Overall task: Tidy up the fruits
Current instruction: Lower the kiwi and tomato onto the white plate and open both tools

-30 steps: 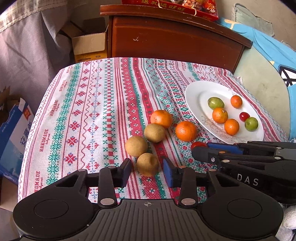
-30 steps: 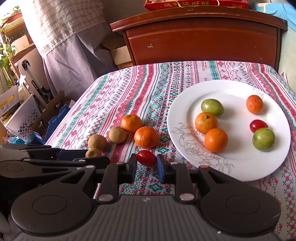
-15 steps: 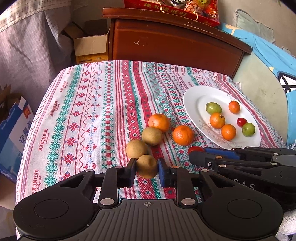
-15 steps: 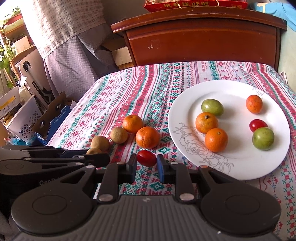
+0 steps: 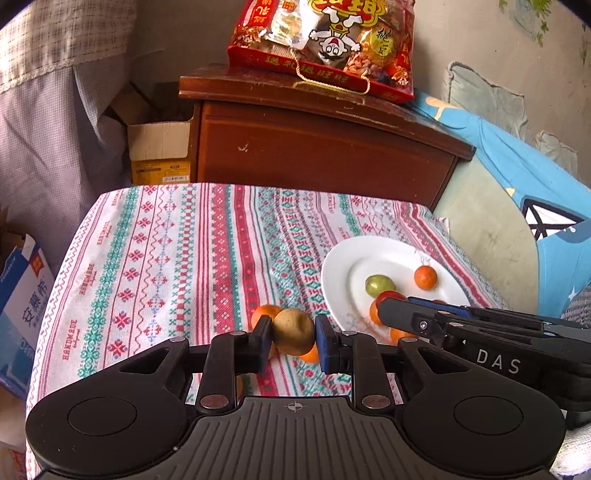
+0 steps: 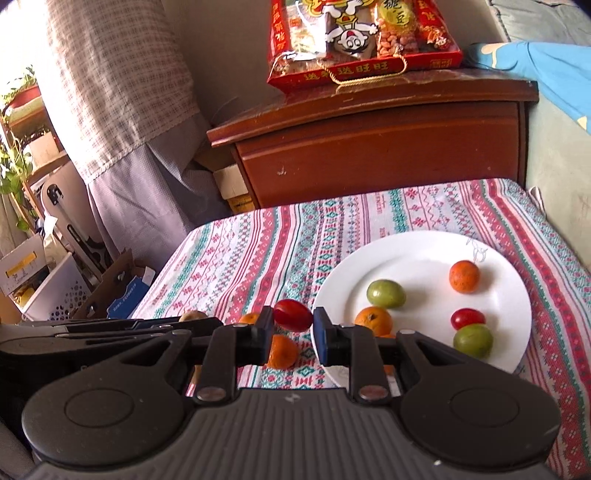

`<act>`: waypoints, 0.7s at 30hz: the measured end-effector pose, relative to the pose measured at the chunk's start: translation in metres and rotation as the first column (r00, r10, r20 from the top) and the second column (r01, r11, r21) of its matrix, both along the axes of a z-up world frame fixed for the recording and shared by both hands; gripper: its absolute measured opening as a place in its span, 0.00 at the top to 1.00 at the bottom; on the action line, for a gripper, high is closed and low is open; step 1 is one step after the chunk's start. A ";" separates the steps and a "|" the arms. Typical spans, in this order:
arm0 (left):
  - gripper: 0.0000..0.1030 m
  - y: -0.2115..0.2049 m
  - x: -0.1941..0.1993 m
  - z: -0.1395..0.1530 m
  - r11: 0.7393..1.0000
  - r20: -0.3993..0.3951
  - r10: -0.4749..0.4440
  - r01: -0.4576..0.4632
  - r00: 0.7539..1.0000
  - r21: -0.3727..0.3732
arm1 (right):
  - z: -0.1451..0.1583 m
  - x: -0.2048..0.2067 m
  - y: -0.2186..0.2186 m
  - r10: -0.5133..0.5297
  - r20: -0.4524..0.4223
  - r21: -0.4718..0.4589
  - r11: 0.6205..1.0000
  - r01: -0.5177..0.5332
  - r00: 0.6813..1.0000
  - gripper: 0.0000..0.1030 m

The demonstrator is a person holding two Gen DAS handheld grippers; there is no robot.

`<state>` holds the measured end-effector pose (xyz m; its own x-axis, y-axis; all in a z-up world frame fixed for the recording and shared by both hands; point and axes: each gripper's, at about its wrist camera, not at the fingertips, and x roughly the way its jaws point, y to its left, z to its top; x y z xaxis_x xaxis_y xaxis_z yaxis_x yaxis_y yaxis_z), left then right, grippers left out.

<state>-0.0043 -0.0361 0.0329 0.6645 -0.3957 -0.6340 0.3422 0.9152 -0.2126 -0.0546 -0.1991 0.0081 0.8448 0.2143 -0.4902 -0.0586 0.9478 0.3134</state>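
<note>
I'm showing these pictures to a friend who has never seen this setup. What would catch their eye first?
Probably the two raised fruits: the left gripper pinches a brown fruit and the right gripper a red tomato, both held above the striped tablecloth. Next, the white plate on the cloth's right side, with orange, green and red fruits on it. Behind, a bright red snack bag sits on the wooden cabinet.

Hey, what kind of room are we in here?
Probably a lived-in home, perhaps a bedroom: a wooden cabinet with a red snack gift bag on top, a patterned tablecloth and blue bedding.
</note>
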 end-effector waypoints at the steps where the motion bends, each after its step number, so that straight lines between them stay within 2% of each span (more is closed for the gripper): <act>1: 0.78 -0.002 0.003 0.003 1.000 0.004 -0.005 0.005 1.000 -0.007 | 0.003 0.000 -0.004 -0.011 0.010 0.002 1.000 0.011 1.000 0.78; 7: 0.78 -0.021 0.021 0.012 0.998 0.024 -0.034 0.035 0.999 -0.057 | 0.007 0.003 -0.028 -0.106 0.017 0.013 0.994 0.106 0.994 0.78; 14: 0.78 -0.050 0.048 0.001 0.997 0.030 -0.072 0.073 0.997 -0.039 | -0.004 0.007 -0.039 -0.157 -0.032 0.019 0.987 0.158 0.987 0.78; 21: 0.78 -0.069 0.073 -0.019 0.996 -0.013 -0.084 0.084 0.996 -0.035 | -0.018 0.012 -0.049 -0.197 -0.085 0.058 0.978 0.202 0.977 0.78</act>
